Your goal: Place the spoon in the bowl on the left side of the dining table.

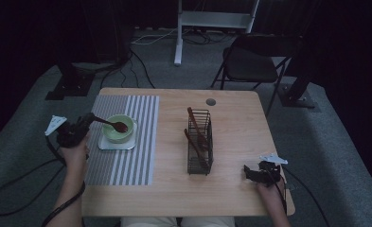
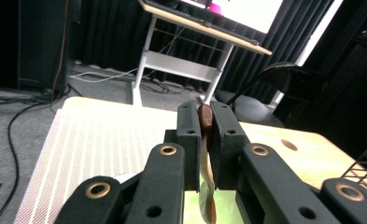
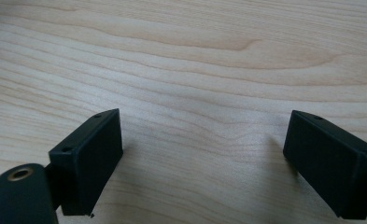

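My left gripper (image 1: pixel 88 120) is shut on the handle of a brown wooden spoon (image 1: pixel 111 124), at the left edge of the table. The spoon's head hangs over a light green bowl (image 1: pixel 119 131), which stands on a white square plate (image 1: pixel 109 144). In the left gripper view the handle (image 2: pixel 205 122) is pinched between the two jaws of the gripper (image 2: pixel 205 140), with the green bowl (image 2: pixel 190 210) just below. My right gripper (image 1: pixel 248 172) rests near the front right corner, and its jaws (image 3: pixel 204 154) are open over bare wood.
A grey striped placemat (image 1: pixel 127 163) lies under the plate. A black wire basket (image 1: pixel 200 144) with several brown utensils (image 1: pixel 195 128) stands mid-table. A round hole (image 1: pixel 211 101) is at the far edge. Beyond the table are a black chair (image 1: pixel 250 61) and a white desk frame (image 1: pixel 179 38).
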Demonstrator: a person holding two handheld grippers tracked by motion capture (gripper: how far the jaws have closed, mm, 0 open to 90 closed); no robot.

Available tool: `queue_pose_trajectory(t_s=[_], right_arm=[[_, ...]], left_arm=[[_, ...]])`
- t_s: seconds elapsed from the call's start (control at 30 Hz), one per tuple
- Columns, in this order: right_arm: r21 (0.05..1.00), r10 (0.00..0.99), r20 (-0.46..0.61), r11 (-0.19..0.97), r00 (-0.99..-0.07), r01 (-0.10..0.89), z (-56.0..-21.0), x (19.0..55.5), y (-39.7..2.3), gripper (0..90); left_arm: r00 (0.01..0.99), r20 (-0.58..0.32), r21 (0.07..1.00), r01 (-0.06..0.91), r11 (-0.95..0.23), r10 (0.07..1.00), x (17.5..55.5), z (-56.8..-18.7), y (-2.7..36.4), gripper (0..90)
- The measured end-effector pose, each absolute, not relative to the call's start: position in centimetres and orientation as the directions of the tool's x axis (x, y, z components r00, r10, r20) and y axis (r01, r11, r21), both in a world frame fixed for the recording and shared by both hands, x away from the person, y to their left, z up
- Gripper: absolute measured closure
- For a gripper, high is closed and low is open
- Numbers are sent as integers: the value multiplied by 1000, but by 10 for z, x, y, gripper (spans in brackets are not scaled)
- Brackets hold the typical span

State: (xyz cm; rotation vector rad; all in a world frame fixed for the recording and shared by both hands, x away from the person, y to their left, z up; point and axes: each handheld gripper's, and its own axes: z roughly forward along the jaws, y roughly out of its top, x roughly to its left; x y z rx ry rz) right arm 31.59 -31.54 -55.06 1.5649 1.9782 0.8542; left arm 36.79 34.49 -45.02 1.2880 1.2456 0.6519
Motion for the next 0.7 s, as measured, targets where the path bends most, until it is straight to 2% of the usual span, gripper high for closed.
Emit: queue_pose_trajectory(t_s=[0.23, 0.43, 0.57, 0.7], right_arm=[[720, 972, 14, 153, -235, 676, -551, 316, -315, 111], [720, 972, 14, 153, -235, 676, -551, 316, -315, 111], [720, 972, 14, 154, -236, 676, -551, 316, -315, 111], [720, 972, 14, 153, -235, 676, -551, 316, -315, 111]], left_arm=[[253, -322, 924, 293, 245, 912, 366, -462, 348, 835], [235, -377, 903, 307, 300, 896, 366, -474, 353, 834], [237, -396, 886, 351, 302, 887, 366, -475, 357, 829], [224, -386, 884, 369, 288, 895, 366, -477, 358, 777]])
